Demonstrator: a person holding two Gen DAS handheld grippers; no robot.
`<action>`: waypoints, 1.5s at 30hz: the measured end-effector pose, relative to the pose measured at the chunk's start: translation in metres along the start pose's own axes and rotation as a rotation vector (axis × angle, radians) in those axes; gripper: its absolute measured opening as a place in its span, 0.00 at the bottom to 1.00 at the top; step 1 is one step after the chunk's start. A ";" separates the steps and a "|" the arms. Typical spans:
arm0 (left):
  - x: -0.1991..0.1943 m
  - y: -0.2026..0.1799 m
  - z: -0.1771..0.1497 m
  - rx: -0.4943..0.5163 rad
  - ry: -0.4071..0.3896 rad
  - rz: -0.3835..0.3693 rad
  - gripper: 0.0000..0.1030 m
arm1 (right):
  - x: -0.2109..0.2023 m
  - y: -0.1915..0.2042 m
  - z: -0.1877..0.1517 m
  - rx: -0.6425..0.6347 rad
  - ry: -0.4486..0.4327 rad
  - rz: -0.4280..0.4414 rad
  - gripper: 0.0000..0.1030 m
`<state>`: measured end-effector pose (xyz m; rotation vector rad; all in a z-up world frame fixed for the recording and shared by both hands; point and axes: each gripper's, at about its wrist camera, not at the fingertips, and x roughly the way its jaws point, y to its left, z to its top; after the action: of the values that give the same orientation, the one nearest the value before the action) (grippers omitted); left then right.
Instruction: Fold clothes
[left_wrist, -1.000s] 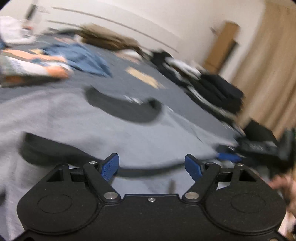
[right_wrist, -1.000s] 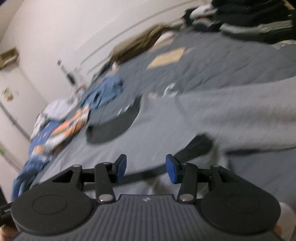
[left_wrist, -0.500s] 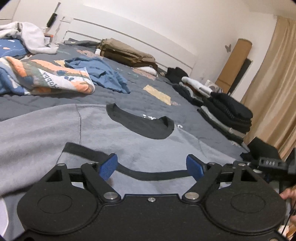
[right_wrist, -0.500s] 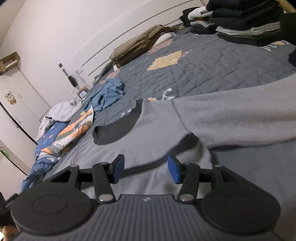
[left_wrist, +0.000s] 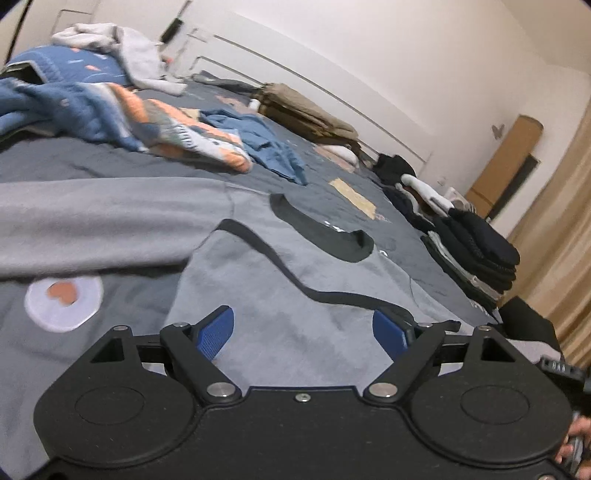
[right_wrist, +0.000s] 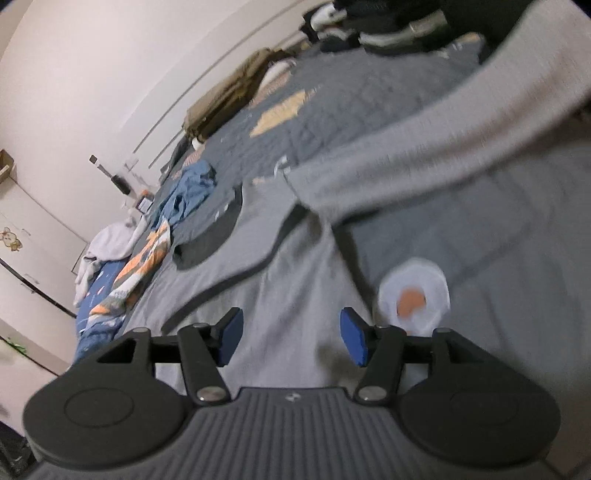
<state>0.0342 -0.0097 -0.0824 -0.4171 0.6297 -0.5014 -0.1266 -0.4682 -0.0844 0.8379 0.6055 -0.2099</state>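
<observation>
A grey sweatshirt (left_wrist: 280, 295) with a black collar (left_wrist: 321, 230) lies spread on the bed, its lower half folded up so the black hem band (left_wrist: 295, 273) crosses the chest. One sleeve (left_wrist: 92, 218) stretches out to the left. My left gripper (left_wrist: 303, 332) is open and empty just above the folded cloth. In the right wrist view the same sweatshirt (right_wrist: 280, 280) lies below my right gripper (right_wrist: 291, 336), which is open and empty; the other sleeve (right_wrist: 424, 147) runs to the upper right.
The bed has a dark grey quilt (left_wrist: 92, 162) with a white round patch (left_wrist: 62, 297). A blue and orange blanket (left_wrist: 110, 118), a blue garment (left_wrist: 266, 147) and a folded tan pile (left_wrist: 306, 114) lie further back. A stack of dark folded clothes (left_wrist: 476, 254) sits at right.
Both grippers have pulled back and apart over the folded hem. The left view has swung left and the right view right, so the sleeves and the white patch now show.
</observation>
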 end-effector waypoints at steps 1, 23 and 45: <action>-0.006 0.001 -0.002 -0.008 -0.005 0.001 0.79 | -0.003 -0.003 -0.004 0.022 0.008 0.002 0.56; -0.020 0.001 -0.017 0.014 0.024 0.003 0.79 | 0.031 -0.069 -0.036 0.557 -0.002 0.031 0.55; -0.017 0.032 -0.035 -0.179 0.079 0.109 0.79 | 0.008 -0.059 -0.035 0.469 -0.084 -0.130 0.37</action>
<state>0.0101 0.0178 -0.1164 -0.5313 0.7729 -0.3600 -0.1588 -0.4807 -0.1440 1.2358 0.5384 -0.5167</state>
